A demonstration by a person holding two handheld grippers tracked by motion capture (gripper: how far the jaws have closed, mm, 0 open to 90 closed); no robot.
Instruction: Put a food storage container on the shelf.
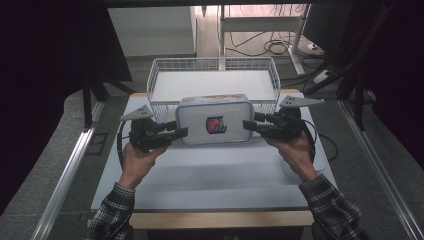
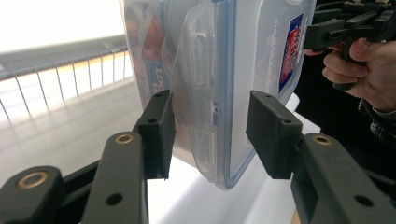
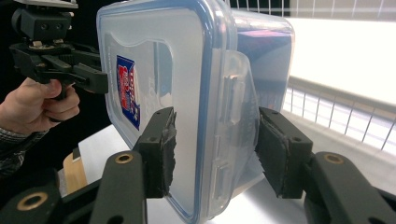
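Container [image 1: 214,120], a clear plastic box with a blue-rimmed lid and a red-and-blue label, stands tipped on edge with the lid facing me, near the far edge of the white worktop [image 1: 210,175] and just in front of the wire basket [image 1: 165,75]. I support it from both ends. My left gripper [image 1: 181,133] points inward, roughly level, its jaws straddling the container's left end; in the left gripper view the jaws bracket the side latch [image 2: 201,93], one pad [image 2: 159,130] against the body side, the other standing slightly off the lid face, so I cannot confirm a full clamp there. My right gripper [image 1: 248,125] mirrors this pose from the opposite end; in the right gripper view its pads [image 3: 163,149] press the lid face and the latch flap, grasping the container. Both hands wrap the gripper handles from below, with forearms in plaid sleeves [image 1: 115,210] entering from the near edge. The wire basket sits at the far edge, directly behind the container and close to it. Cables [image 1: 270,47] lie on the floor beyond the worktop.
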